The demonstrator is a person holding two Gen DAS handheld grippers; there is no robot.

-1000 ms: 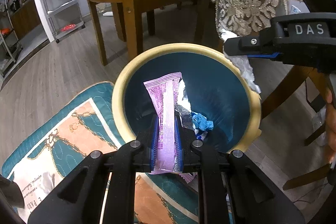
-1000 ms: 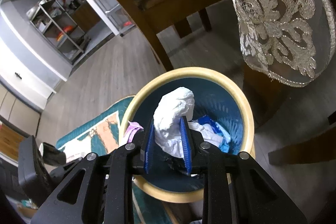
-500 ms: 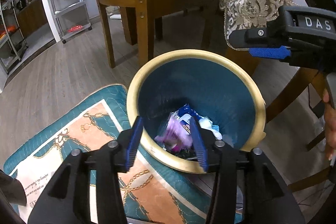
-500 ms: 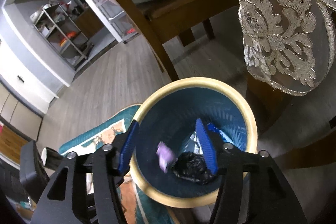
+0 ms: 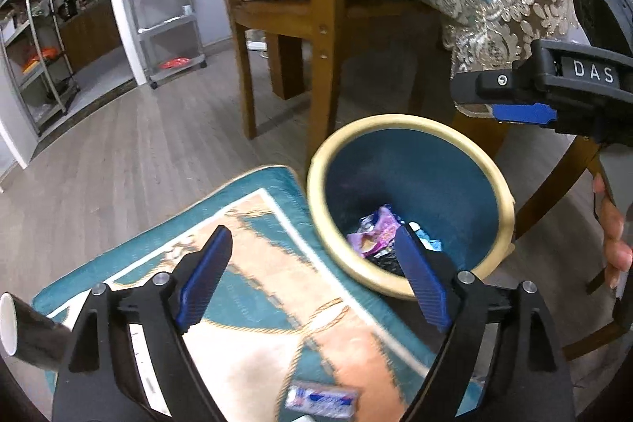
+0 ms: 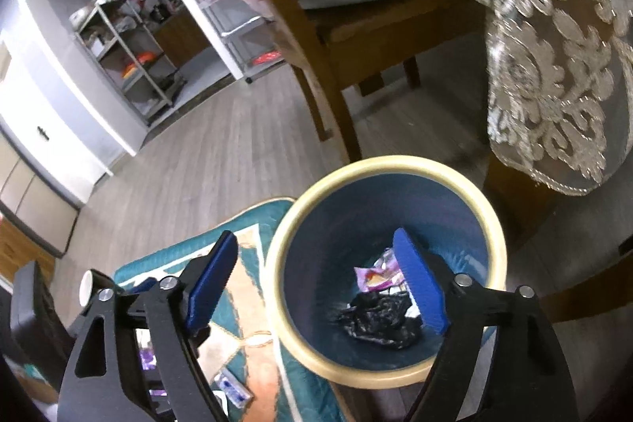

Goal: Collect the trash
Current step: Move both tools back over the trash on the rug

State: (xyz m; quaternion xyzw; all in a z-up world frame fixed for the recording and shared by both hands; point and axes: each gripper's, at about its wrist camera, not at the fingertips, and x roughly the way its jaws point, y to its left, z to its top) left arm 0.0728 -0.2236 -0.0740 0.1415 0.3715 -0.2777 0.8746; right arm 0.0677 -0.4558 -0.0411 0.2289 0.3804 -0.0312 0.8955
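Observation:
A blue trash bin with a cream rim [image 5: 316, 184] [image 6: 494, 220] stands on the floor beside a patterned rug. Inside lie a purple wrapper [image 5: 379, 228] [image 6: 376, 273], a crumpled black bag [image 6: 379, 319] and other scraps. My left gripper [image 5: 312, 275] is open and empty, above the rug just left of the bin. My right gripper [image 6: 316, 279] is open and empty above the bin's left rim; it also shows in the left wrist view [image 5: 514, 105] above the bin. A small blue-and-white wrapper [image 5: 320, 398] [image 6: 233, 388] lies on the rug.
The teal and orange rug [image 5: 257, 283] [image 6: 245, 335] covers the floor at left. A wooden chair [image 5: 316, 26] with cushions stands behind the bin, and a lace tablecloth [image 6: 554, 66] hangs at right. A black paper cup [image 5: 27, 331] lies at the rug's left edge. Metal shelves [image 5: 166, 6] stand far back.
Both grippers opened and dropped their loads into the bin: the purple wrapper from the left, the white wad from the right. Both then pulled back and leftward, jaws wider.

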